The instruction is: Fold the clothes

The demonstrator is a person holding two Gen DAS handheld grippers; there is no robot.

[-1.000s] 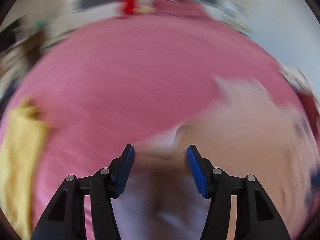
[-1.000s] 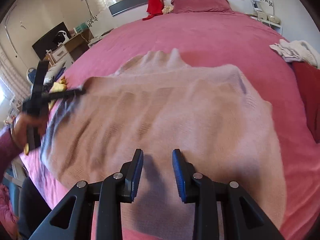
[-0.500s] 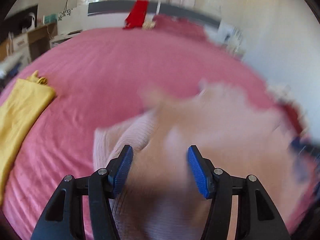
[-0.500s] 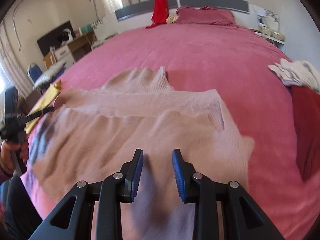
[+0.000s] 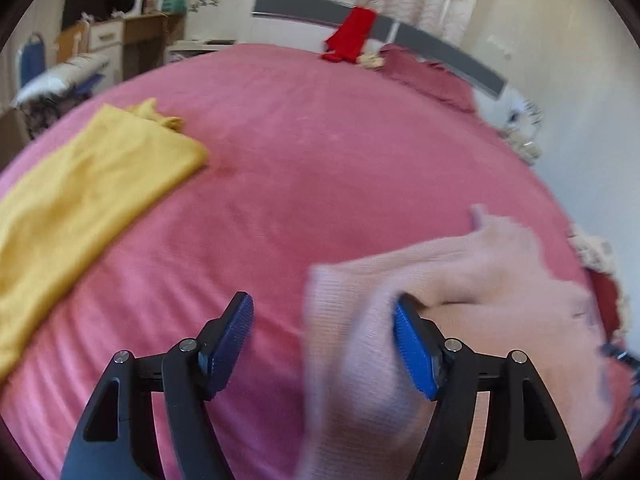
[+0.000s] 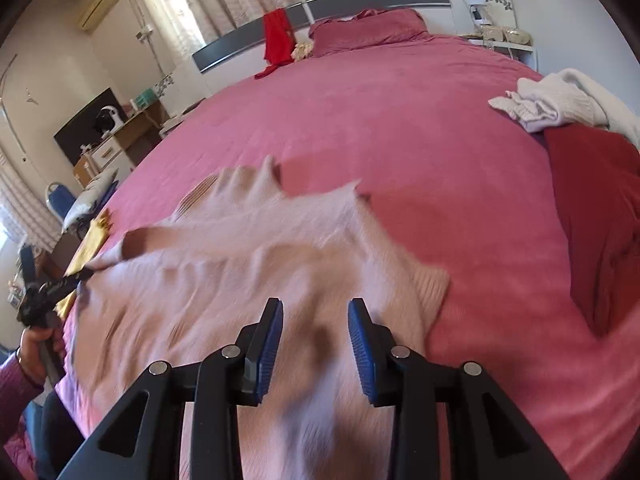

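Pink knit sweater point(image 6: 256, 288) lies spread on the pink bedspread point(image 6: 420, 128), near the foot of the bed, collar end toward the headboard point(image 6: 320, 16). Fabric blurred in both views; fold lines cannot be made out.

Left tongs point(image 5: 324, 344): jaws spread wide. Sweater edge point(image 5: 460, 300) drapes over the right-hand blue pad and hides its tip; the left-hand pad stands clear over bare bedspread. Nothing pinched between them in the left wrist view. In the right wrist view the left tongs point(image 6: 82, 276) appear small at the sweater's left edge, touching the cloth; contact point too blurred to resolve. A hand point(image 6: 34, 346) with a dark red sleeve holds their handle, partly cut off by the frame edge.

Right tongs point(image 6: 316, 336): jaws parted, hovering over the sweater's lower portion; no cloth between the pads.

No containers in view. On the bed: yellow garment point(image 5: 88, 192) at the left side, a white pile of clothes point(image 6: 556, 100) and a dark red garment point(image 6: 596, 220) at the right edge, red cloth point(image 6: 276, 40) hanging over the headboard.
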